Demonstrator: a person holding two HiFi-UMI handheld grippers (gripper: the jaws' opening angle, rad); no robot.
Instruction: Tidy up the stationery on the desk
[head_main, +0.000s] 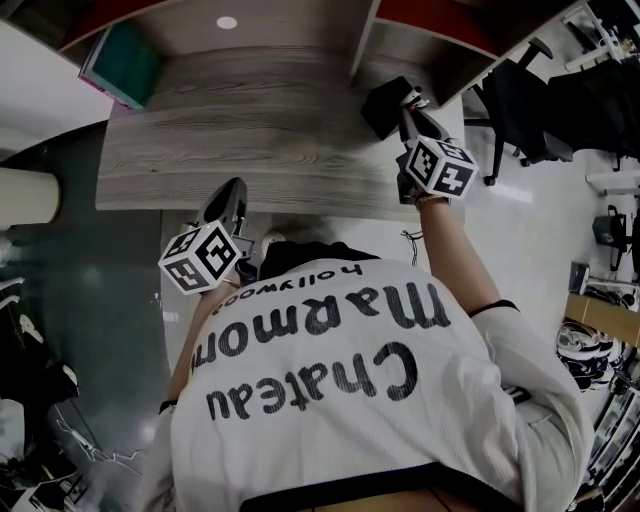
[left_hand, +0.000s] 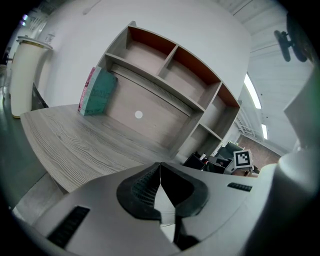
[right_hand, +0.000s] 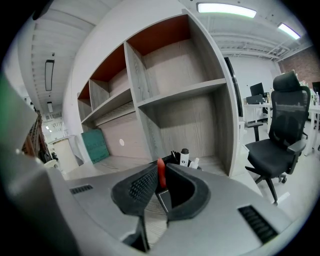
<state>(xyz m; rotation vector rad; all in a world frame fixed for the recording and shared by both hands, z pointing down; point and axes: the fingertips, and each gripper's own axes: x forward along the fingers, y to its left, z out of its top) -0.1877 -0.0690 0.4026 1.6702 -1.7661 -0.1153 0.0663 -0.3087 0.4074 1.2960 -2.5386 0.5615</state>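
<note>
Red pen (right_hand: 160, 169) is standing upright, pinched by the right gripper (right_hand: 160, 182) just before the black holder (head_main: 382, 108) at the tabletop's right edge, while the left gripper (left_hand: 160, 175), pressed together empty, is hanging off the front edge.

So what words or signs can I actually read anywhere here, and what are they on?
"Chateau Marmon" with "hollywood": on the person's white shirt, upside down in the head view.
Gripper cubes: black-and-white square patterns, no words.
Bottle label and teal book edge: too small to read.
Red pen in the right fingers: no print visible.
</note>
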